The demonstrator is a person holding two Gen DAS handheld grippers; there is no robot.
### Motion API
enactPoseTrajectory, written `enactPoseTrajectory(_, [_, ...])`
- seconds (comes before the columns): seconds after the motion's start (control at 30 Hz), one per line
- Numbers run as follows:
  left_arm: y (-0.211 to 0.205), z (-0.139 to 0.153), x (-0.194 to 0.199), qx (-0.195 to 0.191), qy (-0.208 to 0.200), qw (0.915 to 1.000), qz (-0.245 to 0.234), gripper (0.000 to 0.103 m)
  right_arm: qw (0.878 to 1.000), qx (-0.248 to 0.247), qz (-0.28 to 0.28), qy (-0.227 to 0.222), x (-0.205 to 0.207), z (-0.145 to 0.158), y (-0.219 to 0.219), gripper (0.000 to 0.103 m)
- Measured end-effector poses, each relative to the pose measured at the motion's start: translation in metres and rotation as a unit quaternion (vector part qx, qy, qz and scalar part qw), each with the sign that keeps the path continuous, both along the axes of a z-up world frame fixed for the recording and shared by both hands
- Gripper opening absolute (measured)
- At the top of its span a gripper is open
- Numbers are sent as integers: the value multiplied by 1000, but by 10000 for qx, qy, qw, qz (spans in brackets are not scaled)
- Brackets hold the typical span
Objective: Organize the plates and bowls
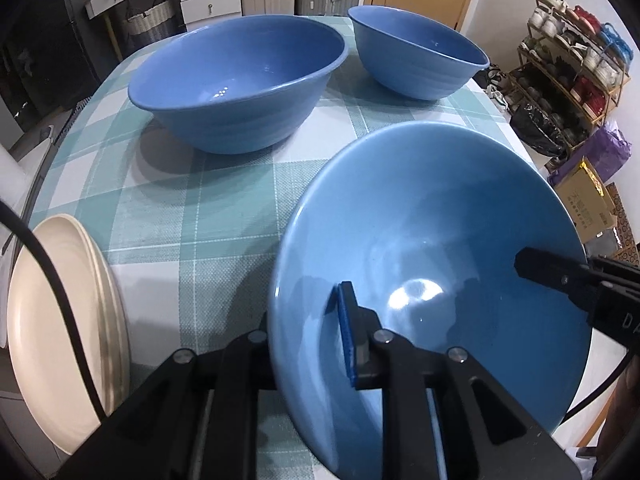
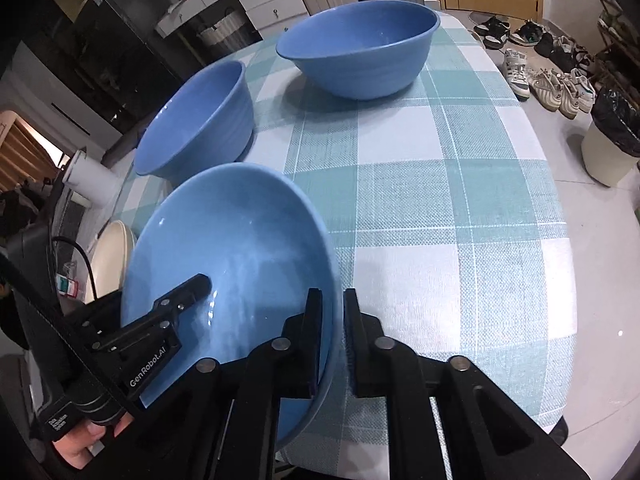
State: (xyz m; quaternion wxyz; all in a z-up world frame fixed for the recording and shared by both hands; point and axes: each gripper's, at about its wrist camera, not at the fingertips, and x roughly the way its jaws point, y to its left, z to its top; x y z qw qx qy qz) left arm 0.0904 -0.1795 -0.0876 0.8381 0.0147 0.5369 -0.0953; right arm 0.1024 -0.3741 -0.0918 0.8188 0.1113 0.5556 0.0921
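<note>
A shallow blue bowl (image 1: 440, 220) (image 2: 240, 232) sits low over the near part of the checked table between both grippers. My left gripper (image 1: 304, 312) straddles its left rim: one blue pad (image 1: 346, 332) is inside and the other finger is hidden under the wall. A thin shadowed gap shows beside the pad. My right gripper (image 2: 333, 296) straddles the opposite rim, with a sliver of cloth showing between the rim and the outer finger. Neither pair of jaws presses on the bowl. A wide blue bowl (image 1: 240, 80) (image 2: 196, 120) and a second blue bowl (image 1: 420, 52) (image 2: 360, 48) stand farther back.
A stack of cream plates (image 1: 60, 340) (image 2: 112, 256) lies at the table's near left edge. The teal checked cloth (image 1: 192, 200) (image 2: 440, 220) is bare between the bowls. A shoe rack (image 1: 568, 80), shoes and a bin (image 2: 608, 148) stand off the right side.
</note>
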Motion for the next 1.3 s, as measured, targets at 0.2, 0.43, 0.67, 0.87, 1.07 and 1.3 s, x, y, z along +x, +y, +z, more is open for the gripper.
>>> enactPoseTrajectory(0.2, [6,2,4,-145,48,9998,145,36,9992,-257,-25,-298,-4,7,-3,34])
enactPoseTrajectory(0.43, [20,13,0,-188,-245,9990,318,49,9888,-1026,263,-1050,-15,27,10,49])
enactPoseTrajectory(0.67, [22,22,-5,2,-521,9983,252,50,9754,-1213,43,-1839,-30,58,11,49])
enactPoseTrajectory(0.87, [45,53,-17,-441,-1079,9919,499,50,9581,-960,-385,-2672,-55,94,10,49])
enactPoseTrajectory(1.07, [58,87,-30,-1066,-1694,9788,428,50,9391,-701,-625,-3307,-74,118,27,70])
enactPoseTrajectory(1.3, [73,111,-33,-1237,-2300,9643,438,50,9290,-77,-966,-3573,-89,115,46,83])
